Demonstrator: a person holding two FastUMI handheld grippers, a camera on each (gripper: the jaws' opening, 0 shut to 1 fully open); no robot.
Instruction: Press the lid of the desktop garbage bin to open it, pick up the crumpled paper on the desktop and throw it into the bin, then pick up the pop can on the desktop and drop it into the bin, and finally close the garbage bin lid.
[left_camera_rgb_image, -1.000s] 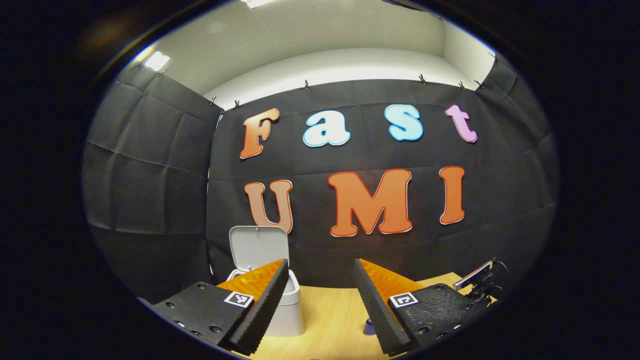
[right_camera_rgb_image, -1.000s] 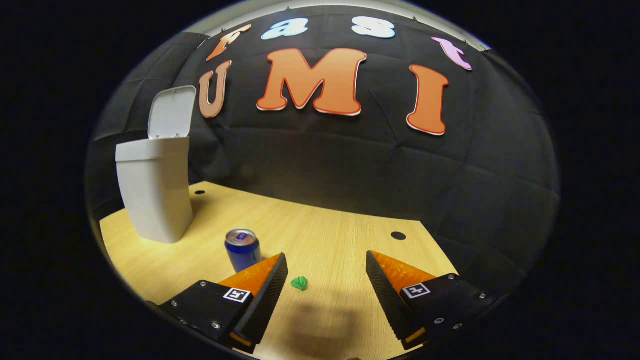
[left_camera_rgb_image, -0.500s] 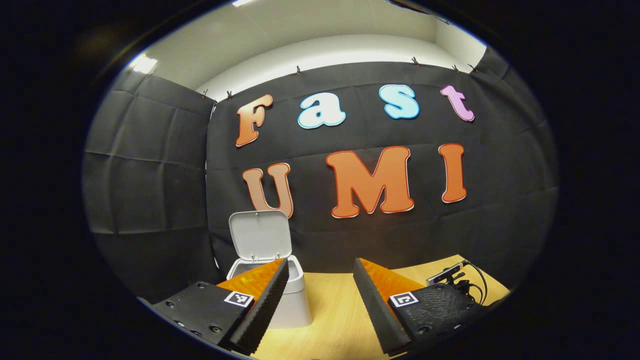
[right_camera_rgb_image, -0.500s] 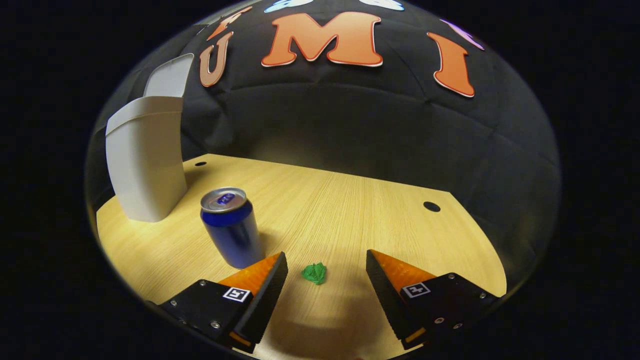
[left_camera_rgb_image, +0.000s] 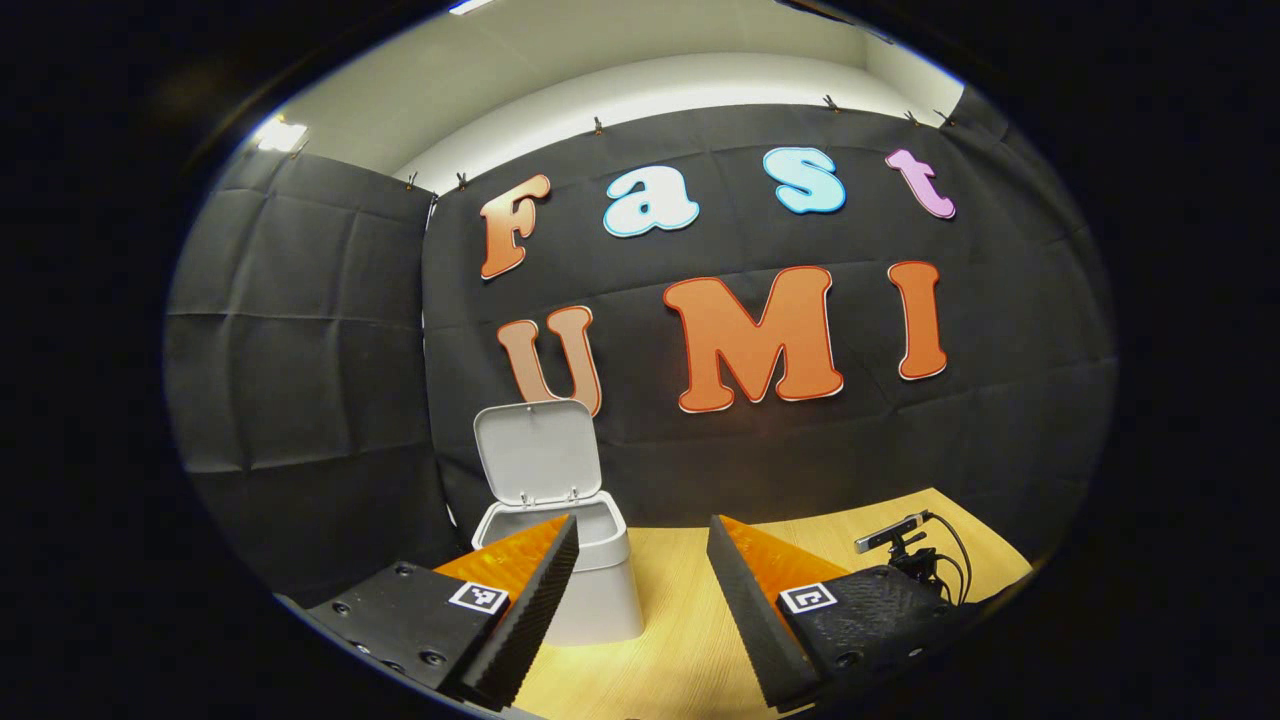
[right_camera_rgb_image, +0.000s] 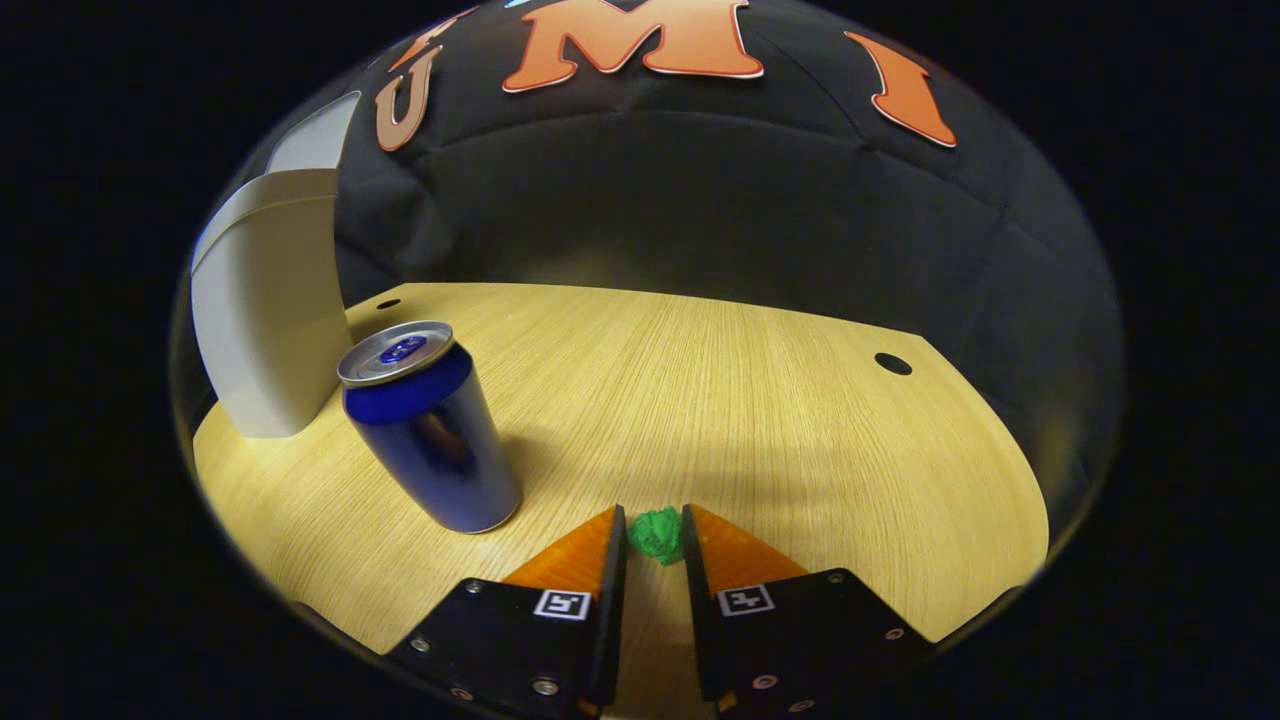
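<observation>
Low over the tabletop (right_camera_rgb_image: 760, 420), in the right gripper view: right hand-held gripper (right_camera_rgb_image: 655, 535) narrowed around the crumpled paper (right_camera_rgb_image: 657, 533), a small green wad on the wood between the two fingertips. Both tips look to touch it, one on each side; the paper rests on the tabletop. Just left of the paper, nearer the camera's left edge, the pop can (right_camera_rgb_image: 428, 428) stands upright, blue body, silver top, apart from the gripper. Beyond the can, farther left and back from the paper, the white bin (right_camera_rgb_image: 262, 315) stands on the tabletop with its lid (right_camera_rgb_image: 312, 140) raised. Two small dark holes in the wood near the far edge, well apart from the paper.

Left gripper view: left hand-held gripper (left_camera_rgb_image: 640, 590) wide apart, holding nothing, raised above the tabletop (left_camera_rgb_image: 690, 640). Bin (left_camera_rgb_image: 590, 590) ahead, partly behind the left finger, lid (left_camera_rgb_image: 537, 450) tilted up and back, mouth open. Right of the bin, at the tabletop's far corner, a small camera on a stand (left_camera_rgb_image: 900, 540) with trailing cables.
</observation>
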